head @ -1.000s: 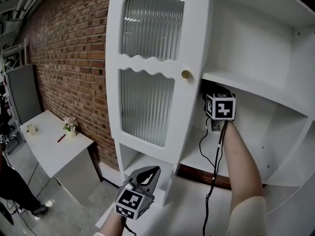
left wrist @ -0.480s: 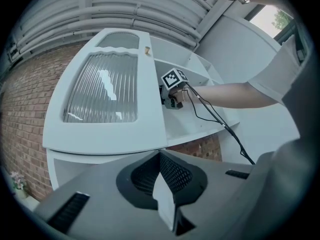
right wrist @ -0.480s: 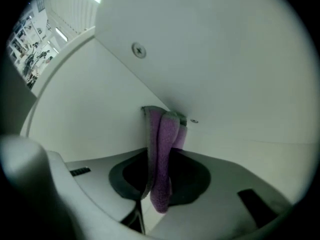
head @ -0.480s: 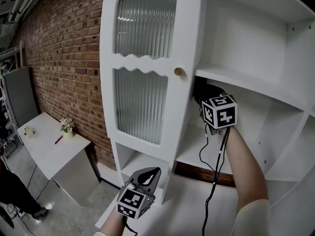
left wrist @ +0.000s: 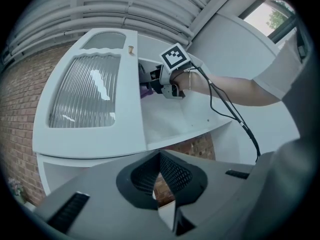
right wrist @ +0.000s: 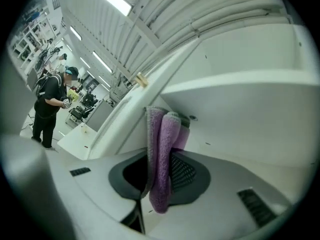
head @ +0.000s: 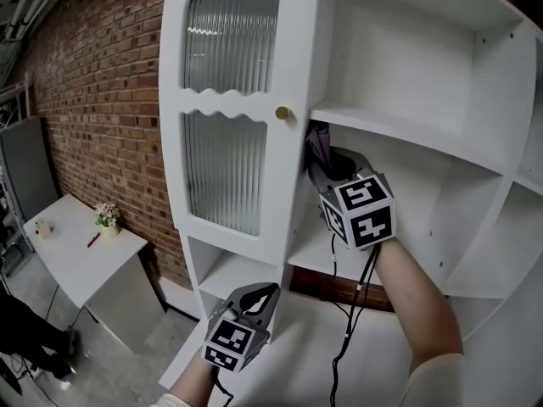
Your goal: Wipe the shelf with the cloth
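Note:
A purple cloth [head: 321, 147] hangs folded between the jaws of my right gripper [head: 327, 164], which is shut on it. The gripper sits inside the white cabinet, just under the upper shelf board [head: 407, 132] and above the lower shelf [head: 316, 250]. In the right gripper view the cloth [right wrist: 161, 156] droops over the pads [right wrist: 186, 173] of the right gripper [right wrist: 162, 146]. My left gripper [head: 260, 296] hangs low in front of the cabinet, shut and empty. The left gripper view shows its jaw tips [left wrist: 160, 157] meeting, with the right gripper [left wrist: 159, 82] and cloth [left wrist: 145, 90] beyond.
The cabinet door [head: 227, 117] with ribbed glass and a brass knob [head: 282, 113] stands open left of the shelves. A black cable [head: 348, 312] trails from the right gripper. A small white table [head: 81, 248] stands by the brick wall. A person [right wrist: 49, 106] stands far off.
My right gripper has drawn back and down out of the shelf's back corner, and the purple cloth now shows in its jaws. The left gripper has stayed put.

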### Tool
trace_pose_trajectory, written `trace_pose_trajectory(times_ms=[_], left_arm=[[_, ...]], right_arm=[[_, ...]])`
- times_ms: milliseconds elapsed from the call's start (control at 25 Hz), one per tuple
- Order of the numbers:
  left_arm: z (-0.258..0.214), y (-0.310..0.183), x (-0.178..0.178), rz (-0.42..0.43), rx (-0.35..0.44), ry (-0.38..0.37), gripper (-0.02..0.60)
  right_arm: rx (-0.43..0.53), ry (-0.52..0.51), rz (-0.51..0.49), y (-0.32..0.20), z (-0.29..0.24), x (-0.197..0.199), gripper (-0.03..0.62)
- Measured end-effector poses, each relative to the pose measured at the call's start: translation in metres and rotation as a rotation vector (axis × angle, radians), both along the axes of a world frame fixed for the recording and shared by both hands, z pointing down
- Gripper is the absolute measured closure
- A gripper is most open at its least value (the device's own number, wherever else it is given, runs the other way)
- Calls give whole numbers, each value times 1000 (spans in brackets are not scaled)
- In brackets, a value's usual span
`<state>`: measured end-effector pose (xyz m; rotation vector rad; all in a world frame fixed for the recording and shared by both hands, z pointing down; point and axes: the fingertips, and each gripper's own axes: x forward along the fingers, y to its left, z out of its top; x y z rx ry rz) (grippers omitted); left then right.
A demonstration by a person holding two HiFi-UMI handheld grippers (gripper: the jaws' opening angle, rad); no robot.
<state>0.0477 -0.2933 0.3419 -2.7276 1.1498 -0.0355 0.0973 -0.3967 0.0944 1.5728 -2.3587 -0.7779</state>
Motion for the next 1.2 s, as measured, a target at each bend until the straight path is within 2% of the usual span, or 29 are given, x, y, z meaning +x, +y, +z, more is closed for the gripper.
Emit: trace_pose_trajectory(times_ms=[400, 560, 720, 840, 960, 1080, 1200], left_arm=[[6, 20, 20, 40, 5, 11, 568], [9, 26, 27, 53, -2, 13, 568], [6, 35, 30, 71, 19, 2, 568], [0, 38, 25, 71, 38, 20, 568], [-4, 32, 16, 52, 47, 28, 568], [-7, 24, 9, 40, 56, 31, 568], [-7, 17, 2, 38, 52, 49, 568]], right_arm=[[73, 62, -110, 70, 17, -24, 513], [109, 61, -96, 76, 10, -11, 513], [76, 12, 0, 46, 13, 19, 513], [14, -37, 67, 7, 31, 43, 513], [-31, -43, 128, -34, 53, 61, 513], [-58, -56, 155, -67, 65, 74, 513], [-98, -110, 149, -93, 77, 78, 513]])
